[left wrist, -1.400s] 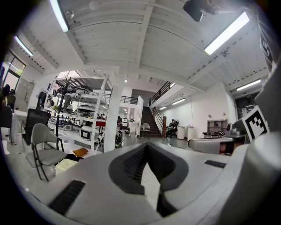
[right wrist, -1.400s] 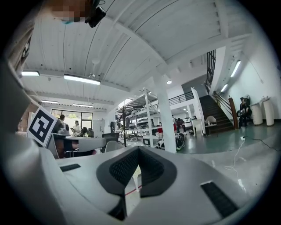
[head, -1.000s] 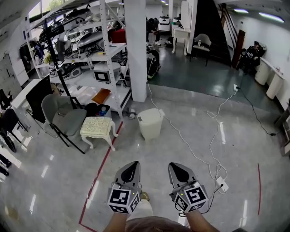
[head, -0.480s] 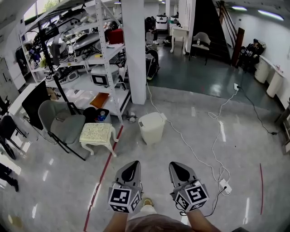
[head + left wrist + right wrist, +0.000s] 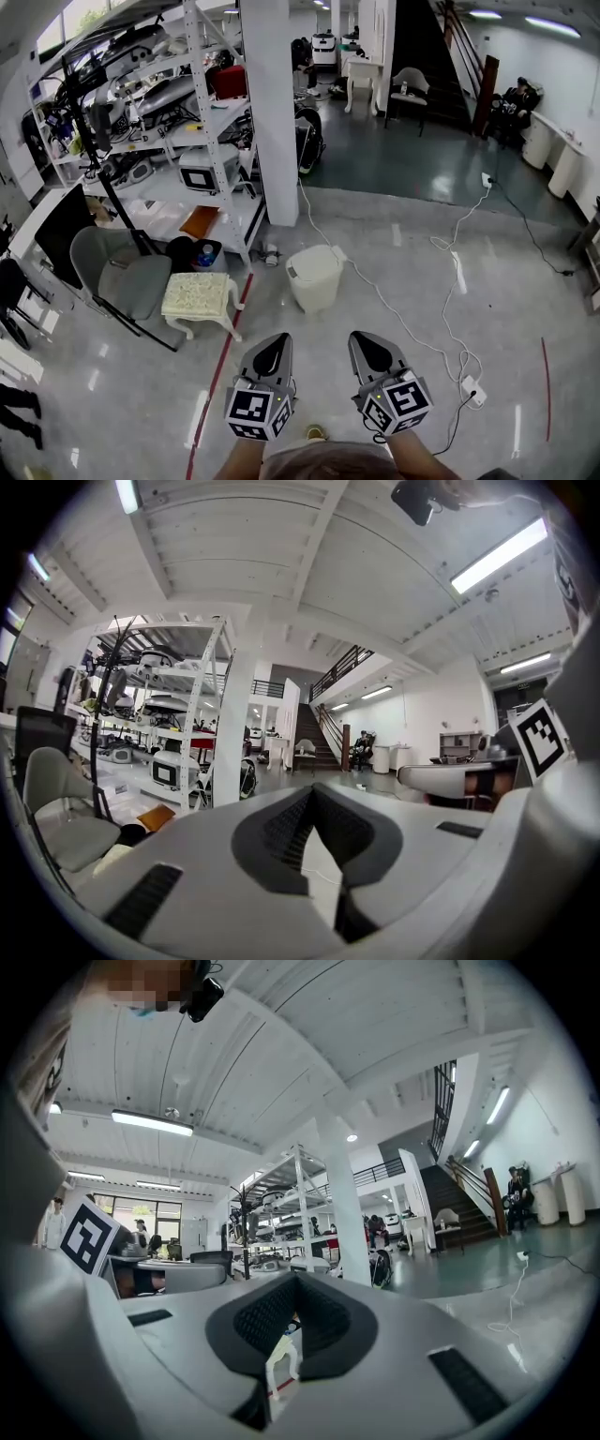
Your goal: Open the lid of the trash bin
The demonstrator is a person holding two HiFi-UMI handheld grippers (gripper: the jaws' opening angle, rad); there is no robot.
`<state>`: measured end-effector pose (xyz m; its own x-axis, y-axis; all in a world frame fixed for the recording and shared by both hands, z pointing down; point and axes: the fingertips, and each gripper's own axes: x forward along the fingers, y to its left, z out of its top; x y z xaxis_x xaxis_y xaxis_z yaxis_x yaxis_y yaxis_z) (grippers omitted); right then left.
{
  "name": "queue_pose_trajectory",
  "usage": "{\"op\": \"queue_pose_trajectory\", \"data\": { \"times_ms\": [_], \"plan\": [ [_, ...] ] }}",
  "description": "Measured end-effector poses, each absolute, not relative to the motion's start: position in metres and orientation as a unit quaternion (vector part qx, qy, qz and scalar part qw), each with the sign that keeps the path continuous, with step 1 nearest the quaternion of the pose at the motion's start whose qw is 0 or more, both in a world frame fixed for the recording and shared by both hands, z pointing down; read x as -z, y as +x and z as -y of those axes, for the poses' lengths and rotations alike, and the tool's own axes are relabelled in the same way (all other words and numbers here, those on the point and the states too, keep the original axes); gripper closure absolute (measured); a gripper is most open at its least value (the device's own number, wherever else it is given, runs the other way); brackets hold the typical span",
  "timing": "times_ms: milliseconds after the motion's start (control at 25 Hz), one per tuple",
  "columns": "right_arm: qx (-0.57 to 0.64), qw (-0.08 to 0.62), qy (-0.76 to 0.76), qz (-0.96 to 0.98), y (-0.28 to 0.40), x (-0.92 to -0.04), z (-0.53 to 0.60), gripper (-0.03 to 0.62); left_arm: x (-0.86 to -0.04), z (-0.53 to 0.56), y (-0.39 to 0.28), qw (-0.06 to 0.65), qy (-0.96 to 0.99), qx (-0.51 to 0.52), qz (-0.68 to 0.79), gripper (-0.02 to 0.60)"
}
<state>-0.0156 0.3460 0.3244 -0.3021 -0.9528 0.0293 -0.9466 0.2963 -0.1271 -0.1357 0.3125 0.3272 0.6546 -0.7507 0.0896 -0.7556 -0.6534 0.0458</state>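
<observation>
In the head view, the left gripper (image 5: 277, 339) and right gripper (image 5: 358, 337) are held low and near, side by side, pointing out over a glossy grey floor (image 5: 487, 309). The trash bin (image 5: 314, 277) stands well beyond them with its lid down, a stool (image 5: 200, 295) to its left and a white cable (image 5: 403, 314) to its right. The left gripper view shows jaws pressed together on nothing, and the right gripper view shows the same.

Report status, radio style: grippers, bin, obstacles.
Left gripper and right gripper shut, empty, short of target. Trash bin on floor ahead, lid down. White cable runs past bin's right; stool off its left.
</observation>
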Motion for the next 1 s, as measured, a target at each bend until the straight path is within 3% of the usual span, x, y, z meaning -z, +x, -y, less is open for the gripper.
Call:
{"op": "queue_pose_trajectory", "data": {
  "times_ms": [1000],
  "plan": [
    [0.055,0.022,-0.581,-0.811,0.022,-0.333,-0.194,0.562,-0.339,-0.167,-0.103,0.049,0.904,-0.026,0.424,0.584]
  ]
}}
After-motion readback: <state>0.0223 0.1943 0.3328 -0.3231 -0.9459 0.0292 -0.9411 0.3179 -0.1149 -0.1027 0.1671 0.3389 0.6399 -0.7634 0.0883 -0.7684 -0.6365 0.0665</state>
